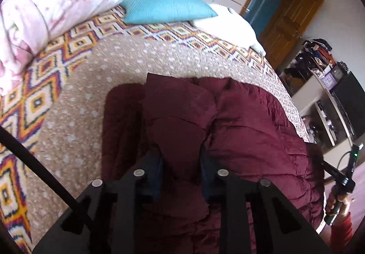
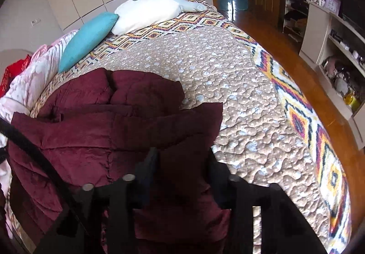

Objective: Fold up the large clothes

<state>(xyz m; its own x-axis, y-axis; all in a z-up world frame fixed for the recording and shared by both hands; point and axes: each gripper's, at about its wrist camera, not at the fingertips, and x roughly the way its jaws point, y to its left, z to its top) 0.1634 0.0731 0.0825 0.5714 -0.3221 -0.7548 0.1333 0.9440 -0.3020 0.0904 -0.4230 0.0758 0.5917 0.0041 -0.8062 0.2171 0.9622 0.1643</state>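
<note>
Both claws: matte black, left claw (image 1: 181, 158), right claw (image 2: 182, 162), silver round screws on top, dark blue pads; right hand (image 1: 340, 202) bare skin, red sleeve (image 1: 342, 229).

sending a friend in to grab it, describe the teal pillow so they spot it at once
Start at the bed, far end by the wall. The teal pillow lies there between a pink quilt and a white pillow; it alone is plain teal.
</note>
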